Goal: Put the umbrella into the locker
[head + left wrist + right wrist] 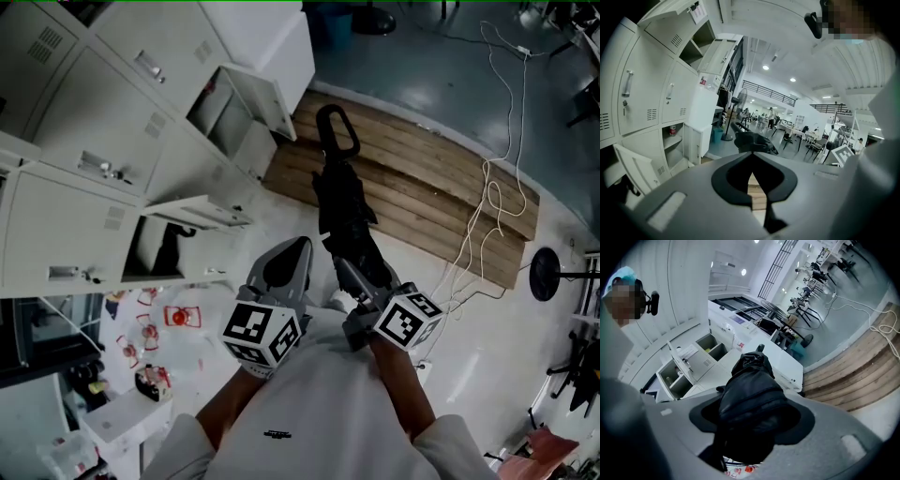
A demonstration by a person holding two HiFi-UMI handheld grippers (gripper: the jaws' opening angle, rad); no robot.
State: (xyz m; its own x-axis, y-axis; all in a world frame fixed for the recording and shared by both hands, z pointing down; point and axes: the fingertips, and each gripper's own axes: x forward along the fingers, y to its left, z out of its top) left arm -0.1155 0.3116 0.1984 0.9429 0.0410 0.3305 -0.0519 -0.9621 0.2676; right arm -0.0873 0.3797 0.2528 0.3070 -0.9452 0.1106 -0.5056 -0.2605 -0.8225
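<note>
A black folded umbrella [345, 211] sticks out ahead of me over the floor, its hooked handle [337, 131] at the far end. My right gripper [354, 277] is shut on the umbrella's bundled cloth, which fills the jaws in the right gripper view [750, 401]. My left gripper [298, 248] is beside it on the left, shut, with its tips touching and nothing between them. In the left gripper view [751, 155] the umbrella [752, 142] shows just ahead. White lockers [103, 122] stand to the left, with one open compartment [225, 117] near the handle.
Another locker door [192, 214] hangs open lower down, its compartment [159, 248] partly filled. A wooden platform [422, 192] lies ahead, with white cables [487, 197] and a fan base [544, 274] to the right. A printed plastic bag [178, 319] and clutter sit at lower left.
</note>
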